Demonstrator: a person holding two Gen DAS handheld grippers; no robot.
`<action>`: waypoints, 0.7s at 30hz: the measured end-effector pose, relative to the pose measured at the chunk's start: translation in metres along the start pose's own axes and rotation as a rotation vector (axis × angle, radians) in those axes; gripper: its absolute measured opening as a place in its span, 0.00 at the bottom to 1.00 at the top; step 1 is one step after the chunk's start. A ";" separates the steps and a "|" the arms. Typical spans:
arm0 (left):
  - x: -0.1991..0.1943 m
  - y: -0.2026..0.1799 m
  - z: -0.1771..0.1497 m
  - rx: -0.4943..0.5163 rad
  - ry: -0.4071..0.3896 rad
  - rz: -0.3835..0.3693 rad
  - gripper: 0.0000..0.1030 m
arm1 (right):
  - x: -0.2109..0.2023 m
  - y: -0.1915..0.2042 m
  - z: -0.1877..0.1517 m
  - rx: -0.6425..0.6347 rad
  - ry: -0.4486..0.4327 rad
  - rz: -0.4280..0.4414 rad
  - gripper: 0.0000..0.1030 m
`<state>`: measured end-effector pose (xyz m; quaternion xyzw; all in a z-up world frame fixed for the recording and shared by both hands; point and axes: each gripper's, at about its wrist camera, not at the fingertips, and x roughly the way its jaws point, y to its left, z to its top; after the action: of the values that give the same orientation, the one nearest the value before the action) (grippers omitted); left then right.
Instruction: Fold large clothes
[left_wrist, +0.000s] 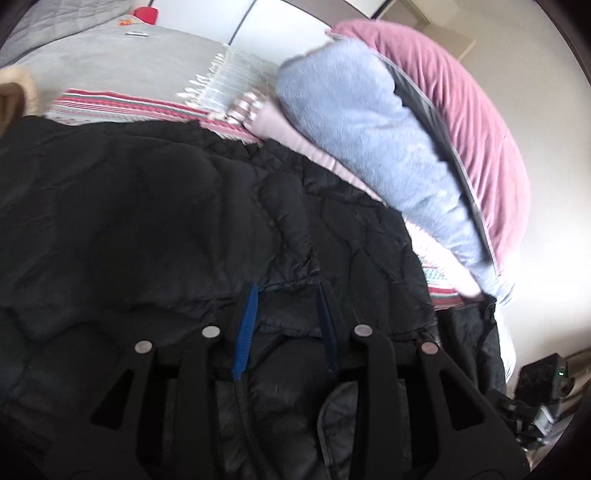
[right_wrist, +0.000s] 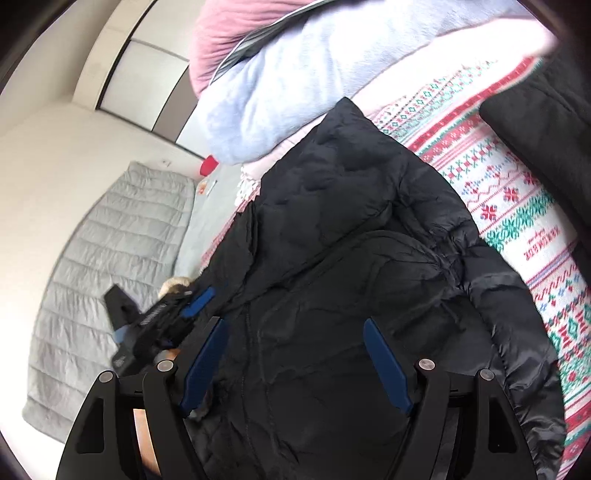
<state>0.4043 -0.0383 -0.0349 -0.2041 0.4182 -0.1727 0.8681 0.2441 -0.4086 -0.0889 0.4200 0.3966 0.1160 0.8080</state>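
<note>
Item: black quilted jacket, large, puffy, with a fur-trimmed hood edge. Landmark for all entries below.

Location: spread on a bed, lying over a patterned knit blanket that shows beyond its far and right-hand edges.

Left gripper: directly over the jacket's zip area, fingers moderately apart with jacket fabric lying between them; whether the pads actually pinch it cannot be told. In the right wrist view it sits at the jacket's hood end.

Right gripper: above the jacket's midsection, jaws wide apart, holding nothing.

Neighbours: pale blue fleece cushion and pink velvet cushion beyond the jacket's far edge, the blue one just beside it; grey quilted bedding past the hood end.

Risks, as judged:
- Slick padded shell may slide out of a shallow pinch.
- Trapped air may spring a fold back open.
- The blanket may be caught along with the jacket hem.
- A swept sleeve may drag against the blue cushion.

Containers: none visible; nothing held in any.
</note>
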 end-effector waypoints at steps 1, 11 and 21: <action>-0.010 0.000 -0.004 0.013 -0.008 0.026 0.42 | 0.000 0.001 0.000 -0.014 0.000 -0.012 0.75; -0.191 0.033 -0.104 -0.124 -0.234 0.293 0.85 | -0.030 0.055 -0.015 -0.315 -0.164 -0.097 0.76; -0.280 0.092 -0.177 -0.196 -0.241 0.387 0.85 | -0.090 0.094 -0.074 -0.465 -0.336 -0.124 0.88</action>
<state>0.1099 0.1356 0.0024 -0.2224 0.3578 0.0635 0.9047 0.1440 -0.3536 0.0077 0.2117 0.2449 0.0830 0.9425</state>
